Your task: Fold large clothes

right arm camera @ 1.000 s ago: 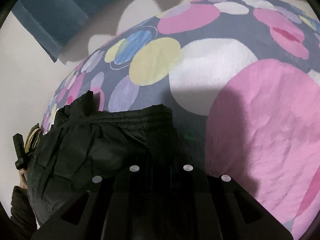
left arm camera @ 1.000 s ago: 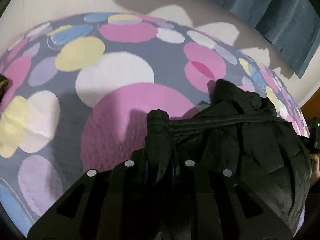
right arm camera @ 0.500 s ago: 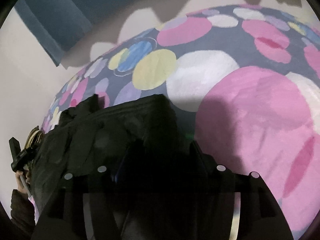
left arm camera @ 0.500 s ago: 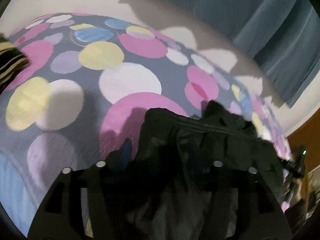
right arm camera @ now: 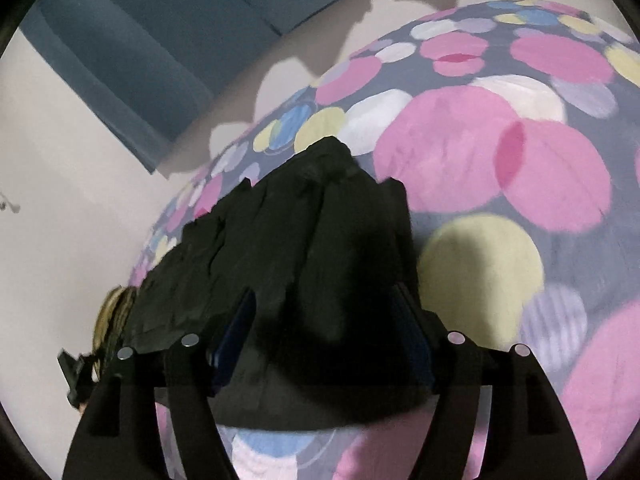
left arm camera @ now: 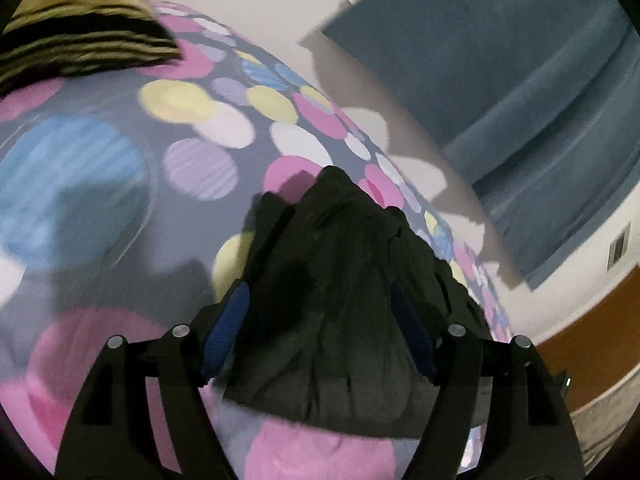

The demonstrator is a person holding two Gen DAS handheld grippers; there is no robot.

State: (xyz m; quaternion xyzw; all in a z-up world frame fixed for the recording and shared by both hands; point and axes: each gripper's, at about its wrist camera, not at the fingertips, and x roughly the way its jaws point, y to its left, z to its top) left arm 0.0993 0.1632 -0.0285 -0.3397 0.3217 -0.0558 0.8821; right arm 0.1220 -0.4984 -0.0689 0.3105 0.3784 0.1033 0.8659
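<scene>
A black padded jacket [left arm camera: 332, 292] lies bunched on a bed with a spotted cover [left arm camera: 120, 184]. My left gripper [left arm camera: 320, 320] is open, its blue-padded fingers [left arm camera: 226, 328] wide apart on either side of the jacket's near edge. In the right wrist view the same jacket [right arm camera: 304, 264] sits between the fingers of my right gripper [right arm camera: 324, 328], which is also open. Neither gripper holds the cloth. The jacket's far part rises in a folded ridge.
A yellow and black striped cloth [left arm camera: 80, 40] lies at the far left of the bed. A blue curtain [left arm camera: 520, 100] hangs on the pale wall behind. The bed cover [right arm camera: 520, 160] stretches to the right. A hand with another gripper [right arm camera: 80, 372] shows at the left.
Both grippers were shut on the jacket's edge a second ago. They have opened and let go. Both views have tilted and the jacket now lies loose between the fingers.
</scene>
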